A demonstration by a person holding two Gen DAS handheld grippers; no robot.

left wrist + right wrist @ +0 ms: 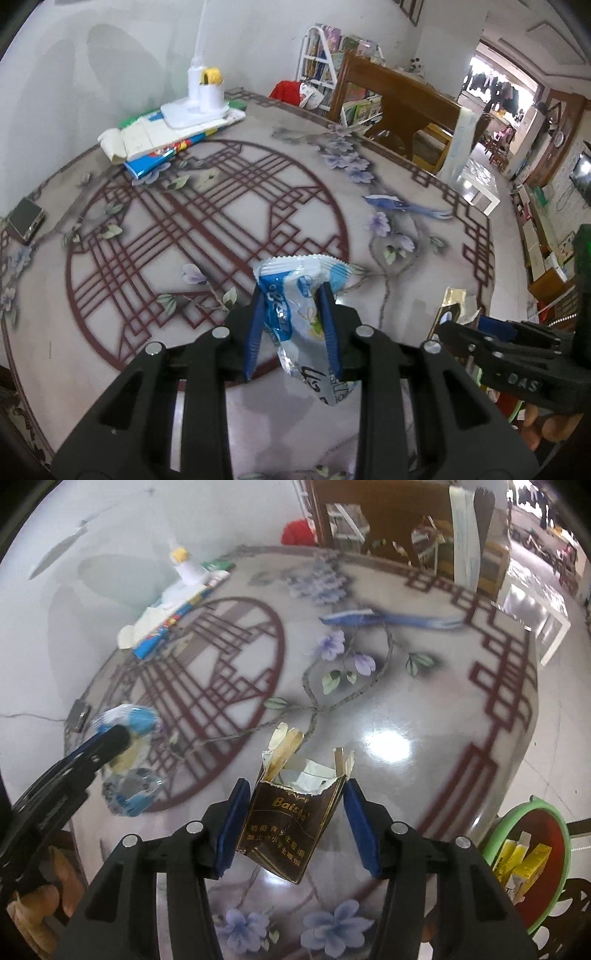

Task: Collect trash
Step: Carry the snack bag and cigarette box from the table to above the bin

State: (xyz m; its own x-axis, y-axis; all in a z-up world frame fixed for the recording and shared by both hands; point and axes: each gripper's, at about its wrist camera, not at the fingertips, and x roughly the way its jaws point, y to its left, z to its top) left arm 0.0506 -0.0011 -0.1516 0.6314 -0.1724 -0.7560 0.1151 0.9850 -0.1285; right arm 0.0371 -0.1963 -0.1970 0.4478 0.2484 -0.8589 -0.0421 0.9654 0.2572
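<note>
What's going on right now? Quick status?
Left gripper shut on snack wrapper. Right gripper shut on torn cigarette pack. Green bin lower right; path clear.

Room's bright enough, daylight pouring in thru the doorway [491, 85] on the right, which is blown out pale. A white glare patch [386, 744] sits on the glossy table [424, 686], and soft grey shadows fall on the wall [110, 55] behind. Both views bend hard w/ black corners; the right one's smeared by motion blur, esp. at the blue-white wrapper [129, 720].
</note>
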